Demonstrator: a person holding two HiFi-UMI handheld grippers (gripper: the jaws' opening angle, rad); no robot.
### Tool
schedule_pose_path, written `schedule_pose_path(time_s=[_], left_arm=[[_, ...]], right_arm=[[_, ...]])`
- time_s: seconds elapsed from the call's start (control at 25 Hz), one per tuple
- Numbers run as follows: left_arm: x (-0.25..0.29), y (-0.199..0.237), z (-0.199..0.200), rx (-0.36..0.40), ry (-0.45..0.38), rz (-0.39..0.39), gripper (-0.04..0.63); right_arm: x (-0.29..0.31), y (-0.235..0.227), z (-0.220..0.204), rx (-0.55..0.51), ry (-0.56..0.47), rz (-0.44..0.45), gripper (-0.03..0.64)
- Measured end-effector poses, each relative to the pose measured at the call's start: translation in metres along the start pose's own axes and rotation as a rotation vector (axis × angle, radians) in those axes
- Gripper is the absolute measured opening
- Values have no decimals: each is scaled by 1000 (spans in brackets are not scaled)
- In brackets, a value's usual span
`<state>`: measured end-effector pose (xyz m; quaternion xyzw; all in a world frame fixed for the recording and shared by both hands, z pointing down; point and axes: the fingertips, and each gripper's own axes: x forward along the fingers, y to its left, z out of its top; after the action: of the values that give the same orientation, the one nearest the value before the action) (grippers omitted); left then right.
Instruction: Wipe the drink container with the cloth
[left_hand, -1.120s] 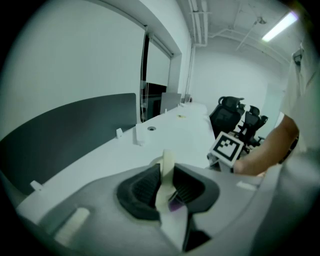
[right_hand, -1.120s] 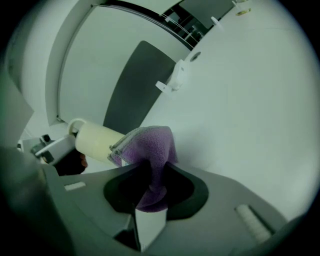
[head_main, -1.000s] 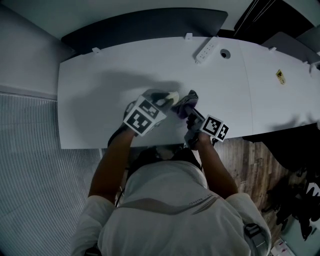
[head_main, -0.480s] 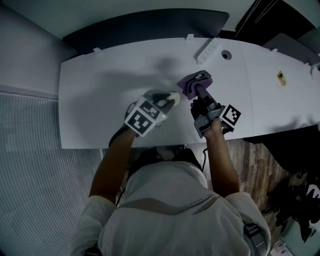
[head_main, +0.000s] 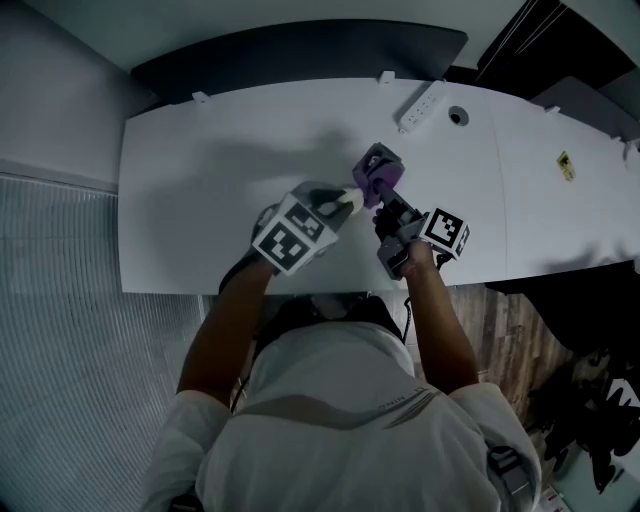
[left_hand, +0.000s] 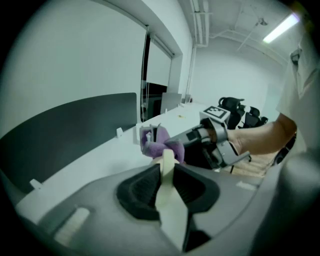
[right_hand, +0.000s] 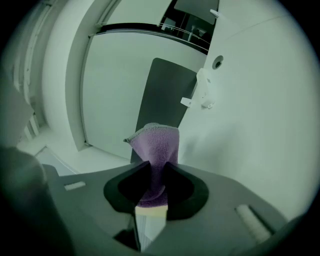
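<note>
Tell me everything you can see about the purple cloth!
The purple cloth looks soft and fuzzy, like fleece. It is bunched up, and a loose folded end sticks out past the jaws. The right gripper pinches its lower part with its jaws closed, holding it up off the white table. It sits right beside the tip of the cream-coloured container held in the left gripper. I cannot tell whether the two touch.

Left gripper (head_main: 338, 202) clamps the drink container (left_hand: 168, 200) in its jaws; right gripper (head_main: 386, 196) pinches cloth (right_hand: 155, 145).
</note>
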<state>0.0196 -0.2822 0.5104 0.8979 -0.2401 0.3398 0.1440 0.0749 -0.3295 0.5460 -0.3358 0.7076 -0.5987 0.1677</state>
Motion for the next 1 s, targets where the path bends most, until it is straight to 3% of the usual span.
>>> schedule_pose_path(time_s=[0.44,0.6,0.72,1.0], left_arm=[[-2,2,-3,-5,-7,10,81],[-1,1,-2,-12,-10,13,81],[0,3,-2,-13,-14,16,81],[0,3,-2,-20,-20,19,81]], right_arm=[[15,-58,-19,-352,162,-276,89],[16,-74,-29,-578,261,-380,89],[19,-85,-34,-672,320,-421,89],[24,-106,-46,-769,437,-439,89]])
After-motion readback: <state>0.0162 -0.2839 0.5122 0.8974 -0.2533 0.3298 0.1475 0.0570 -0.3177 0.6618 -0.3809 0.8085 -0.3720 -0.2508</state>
